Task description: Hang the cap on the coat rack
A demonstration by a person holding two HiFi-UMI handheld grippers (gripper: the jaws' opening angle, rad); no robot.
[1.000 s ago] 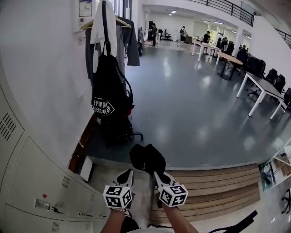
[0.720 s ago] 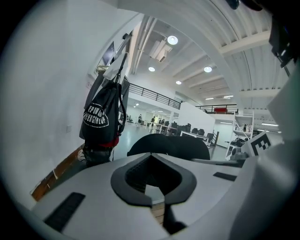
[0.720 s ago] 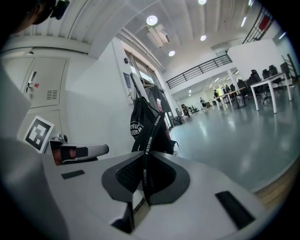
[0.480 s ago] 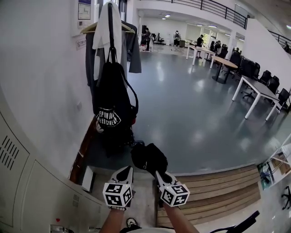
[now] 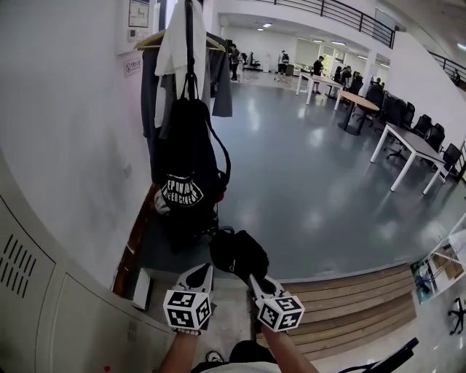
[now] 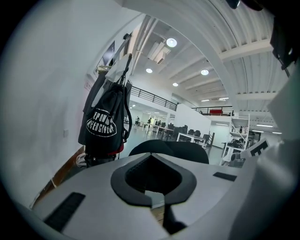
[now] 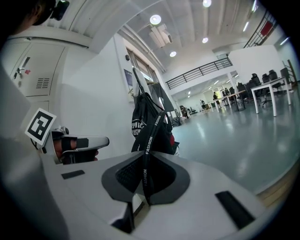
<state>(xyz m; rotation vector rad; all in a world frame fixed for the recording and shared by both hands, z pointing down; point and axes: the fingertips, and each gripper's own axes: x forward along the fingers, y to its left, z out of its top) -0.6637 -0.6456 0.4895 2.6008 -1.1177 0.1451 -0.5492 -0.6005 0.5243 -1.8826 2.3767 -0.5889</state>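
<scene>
Both left gripper and right gripper fingers pinch the crumpled black cap.

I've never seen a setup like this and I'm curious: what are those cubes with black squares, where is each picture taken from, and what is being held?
A person, not a robot, holds a pinching tool in each hand; the marker cubes are part of them. The head view looks down from the person's head: the left tool and right tool both grip a black cap. The other two pictures come from cameras riding on each tool. The right one shows the cap's printed strap clamped between its jaws; the left one's jaws are closed too, the cap just beyond. Ahead stands the coat rack, carrying clothes and a black bag.
</scene>
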